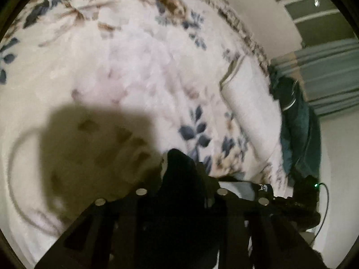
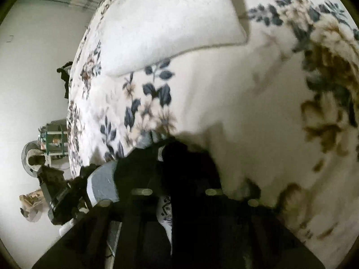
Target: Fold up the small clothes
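In the left wrist view my left gripper (image 1: 182, 174) points down at a floral bedspread (image 1: 139, 71), its dark jaws nearly together with a bunched black garment (image 1: 177, 158) pinched between them. My right gripper (image 2: 182, 168) is likewise shut on a fold of black cloth (image 2: 195, 157) just above the bed. A grey and white piece of cloth (image 2: 102, 182) lies beside it, also seen in the left wrist view as the grey piece (image 1: 239, 189). The black fingers blend with the cloth, so the pads themselves are hard to make out.
A white pillow (image 2: 170, 20) lies on the bed, seen as the pillow (image 1: 249, 112) in the left view. A teal garment (image 1: 299, 132) hangs at the bed's edge near striped curtains (image 1: 325, 71). Clutter (image 2: 51, 143) stands on the floor beside the bed.
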Demonstrator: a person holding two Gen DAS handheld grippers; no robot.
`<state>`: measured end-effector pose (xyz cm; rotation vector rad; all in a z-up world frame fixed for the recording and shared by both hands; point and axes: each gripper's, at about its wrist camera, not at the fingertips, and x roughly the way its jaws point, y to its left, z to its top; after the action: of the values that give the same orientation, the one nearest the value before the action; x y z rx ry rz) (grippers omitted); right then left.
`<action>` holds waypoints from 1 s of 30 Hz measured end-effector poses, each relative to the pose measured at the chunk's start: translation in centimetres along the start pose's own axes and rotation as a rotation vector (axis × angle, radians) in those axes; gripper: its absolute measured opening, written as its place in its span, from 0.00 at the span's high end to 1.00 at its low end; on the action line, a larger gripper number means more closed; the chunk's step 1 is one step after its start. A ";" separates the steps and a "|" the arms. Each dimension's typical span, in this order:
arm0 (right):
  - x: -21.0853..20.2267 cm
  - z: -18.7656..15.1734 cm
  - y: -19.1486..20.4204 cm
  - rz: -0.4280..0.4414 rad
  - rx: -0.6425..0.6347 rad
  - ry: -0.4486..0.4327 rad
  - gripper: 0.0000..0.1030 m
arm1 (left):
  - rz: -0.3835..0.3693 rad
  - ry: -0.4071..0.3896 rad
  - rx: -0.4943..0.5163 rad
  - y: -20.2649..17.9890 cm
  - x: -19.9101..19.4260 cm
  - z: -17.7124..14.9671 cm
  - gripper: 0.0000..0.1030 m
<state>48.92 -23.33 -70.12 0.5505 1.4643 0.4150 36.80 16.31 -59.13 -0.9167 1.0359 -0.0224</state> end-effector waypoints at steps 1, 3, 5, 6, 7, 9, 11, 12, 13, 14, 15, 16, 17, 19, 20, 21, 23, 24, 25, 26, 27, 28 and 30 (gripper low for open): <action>-0.9 0.4 0.1 -0.010 -0.003 -0.052 0.87 | -0.014 -0.002 -0.008 0.0 -0.2 0.2 0.80; -1.0 1.6 0.1 -0.020 0.006 -0.068 0.88 | -0.012 0.005 -0.018 0.4 0.1 0.6 0.80; 1.3 2.3 0.0 -0.043 0.026 0.009 0.87 | 0.016 0.046 -0.020 0.6 1.2 0.9 0.79; 2.0 2.3 -0.3 -0.055 0.031 0.055 0.86 | 0.030 0.077 -0.025 0.8 1.4 0.9 0.75; 2.1 2.2 -0.4 -0.049 0.045 0.079 0.80 | 0.024 0.090 -0.025 0.7 1.1 0.8 0.73; 1.0 1.7 -0.7 -0.021 0.067 0.083 0.62 | 0.035 0.094 -0.014 0.6 -0.2 0.4 0.51; -1.1 0.1 -1.0 -0.007 0.071 0.062 0.50 | 0.056 0.075 -0.002 0.7 -2.1 -0.6 0.38; -1.9 -1.1 -1.3 0.001 0.067 0.063 0.50 | 0.053 0.057 -0.004 0.9 -3.4 -1.4 0.38; -2.9 -2.4 -1.6 0.004 0.061 0.077 0.50 | 0.055 0.050 -0.014 1.3 -4.4 -2.3 0.38; -3.5 -4.1 -1.7 0.003 0.059 0.101 0.50 | 0.068 0.050 -0.029 1.7 -5.2 -3.2 0.38; -4.1 -5.5 -1.8 0.003 0.057 0.123 0.50 | 0.084 0.048 -0.041 2.1 -5.9 -4.2 0.38; -4.3 -7.1 -1.8 -0.001 0.051 0.145 0.50 | 0.100 0.047 -0.049 2.4 -6.3 -4.9 0.38; -4.3 -8.8 -1.6 -0.016 0.036 0.164 0.50 | 0.128 0.053 -0.056 2.9 -7.0 -6.4 0.38; -3.7 -11.6 -0.8 -0.054 -0.009 0.189 0.50 | 0.162 0.074 -0.065 3.6 -7.3 -8.3 0.38; -3.2 -12.5 -0.4 -0.074 -0.034 0.194 0.50 | 0.173 0.085 -0.068 3.8 -7.2 -9.1 0.38; -2.6 -13.3 -0.1 -0.103 -0.061 0.193 0.50 | 0.186 0.095 -0.071 4.1 -7.2 -9.9 0.38; -2.3 -14.6 0.2 -0.184 -0.105 0.141 0.53 | 0.196 0.122 -0.066 4.2 -6.8 -11.1 0.38; -2.6 -15.1 -0.2 -0.234 -0.098 0.090 0.78 | 0.202 0.130 -0.064 4.3 -6.6 -11.4 0.38; -2.9 -15.3 -1.1 -0.260 -0.052 0.064 0.93 | 0.198 0.133 -0.064 4.3 -6.6 -11.5 0.38; -3.7 -15.4 -3.2 -0.218 0.071 0.032 0.93 | 0.191 0.139 -0.066 4.3 -6.4 -11.6 0.38; -4.3 -15.6 -4.8 -0.189 0.163 0.013 0.93 | 0.188 0.143 -0.068 4.2 -6.3 -11.6 0.38; -4.9 -15.7 -6.3 -0.190 0.235 -0.006 0.97 | 0.185 0.146 -0.064 4.1 -6.3 -11.5 0.38; -6.0 -15.8 -8.8 -0.183 0.333 -0.027 0.99 | 0.184 0.147 -0.049 3.9 -6.2 -11.2 0.38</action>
<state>32.13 -32.41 -70.76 0.6754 1.5530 0.0172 23.58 14.17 -59.29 -0.8706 1.2590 0.0906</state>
